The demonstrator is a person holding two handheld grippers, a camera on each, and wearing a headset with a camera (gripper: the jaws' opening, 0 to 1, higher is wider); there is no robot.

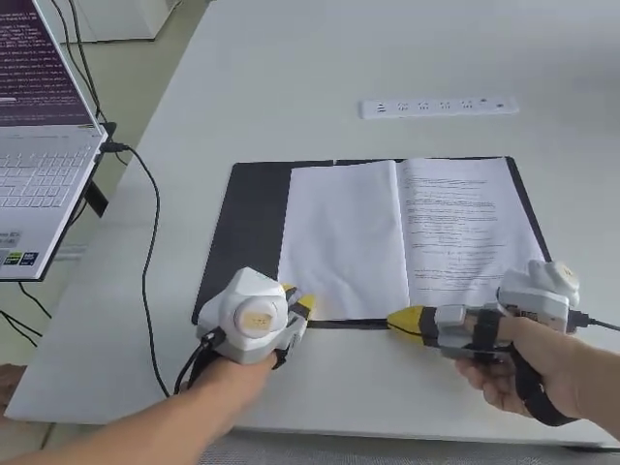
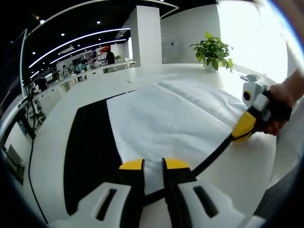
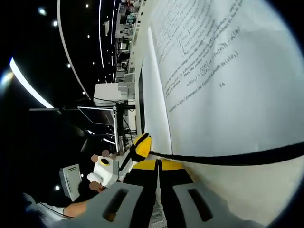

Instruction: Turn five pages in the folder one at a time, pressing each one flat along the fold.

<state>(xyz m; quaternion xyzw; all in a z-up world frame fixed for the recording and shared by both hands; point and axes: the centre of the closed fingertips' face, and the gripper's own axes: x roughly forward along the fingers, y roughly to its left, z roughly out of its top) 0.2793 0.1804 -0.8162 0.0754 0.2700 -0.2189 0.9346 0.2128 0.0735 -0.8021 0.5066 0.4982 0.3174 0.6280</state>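
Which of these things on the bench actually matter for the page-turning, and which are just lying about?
In the job: open black folder, its blank white left-hand page, its printed right-hand page, left gripper, right gripper.

Lying about: silver laptop, black cable, white power strip, green potted plant.

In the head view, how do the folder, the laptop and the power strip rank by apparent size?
1. The folder, largest.
2. The laptop; the frame edge cuts it off, so this rank is unsure.
3. The power strip, smallest.
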